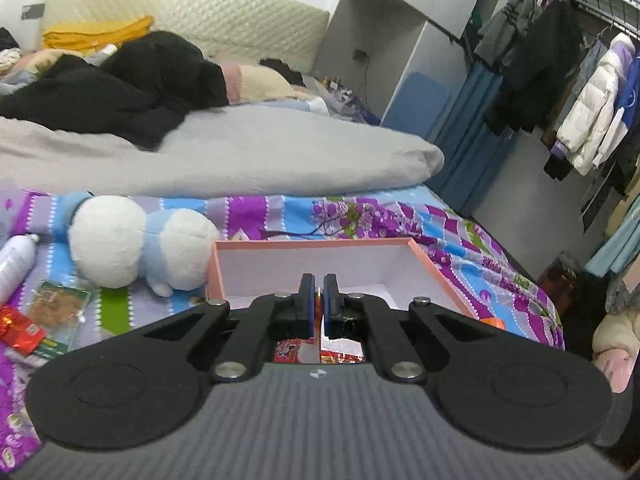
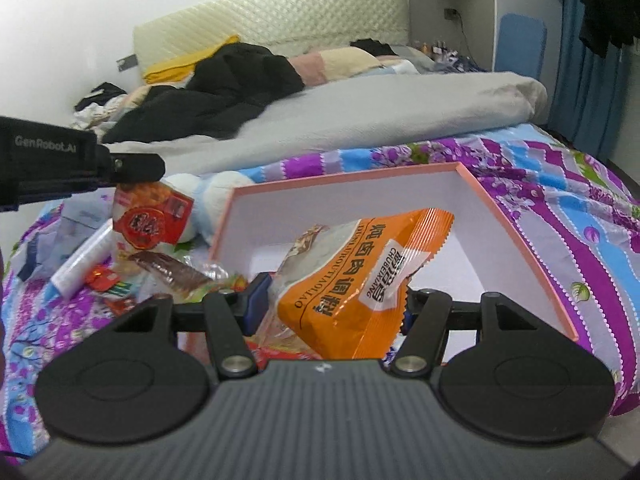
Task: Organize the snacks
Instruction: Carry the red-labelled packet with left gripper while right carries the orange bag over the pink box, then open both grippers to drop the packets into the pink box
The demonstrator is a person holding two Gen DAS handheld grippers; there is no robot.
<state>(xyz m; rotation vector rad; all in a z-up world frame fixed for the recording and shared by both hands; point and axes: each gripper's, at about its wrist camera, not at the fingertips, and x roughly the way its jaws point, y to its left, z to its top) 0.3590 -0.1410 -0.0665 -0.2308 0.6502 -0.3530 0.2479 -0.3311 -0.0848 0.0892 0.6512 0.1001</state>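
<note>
A pink-rimmed box with a white inside (image 1: 428, 264) lies open on the patterned bedsheet, straight ahead of my left gripper (image 1: 319, 280). That gripper is shut on the thin edge of a red-and-white snack packet (image 1: 292, 350), most of it hidden under the fingers. From the right wrist view the same packet (image 2: 148, 216) hangs below the left gripper (image 2: 156, 168), left of the box (image 2: 492, 208). My right gripper (image 2: 332, 300) is shut on an orange seasoning packet (image 2: 360, 276), held over the box's near part.
A white and blue plush toy (image 1: 132, 244) lies against the box's left side. Loose snack packets (image 1: 60, 304), a red wrapper (image 1: 20, 330) and a white bottle (image 1: 14, 268) lie at the left. A grey duvet (image 1: 240, 152) lies behind, with hanging clothes (image 1: 580, 100) on the right.
</note>
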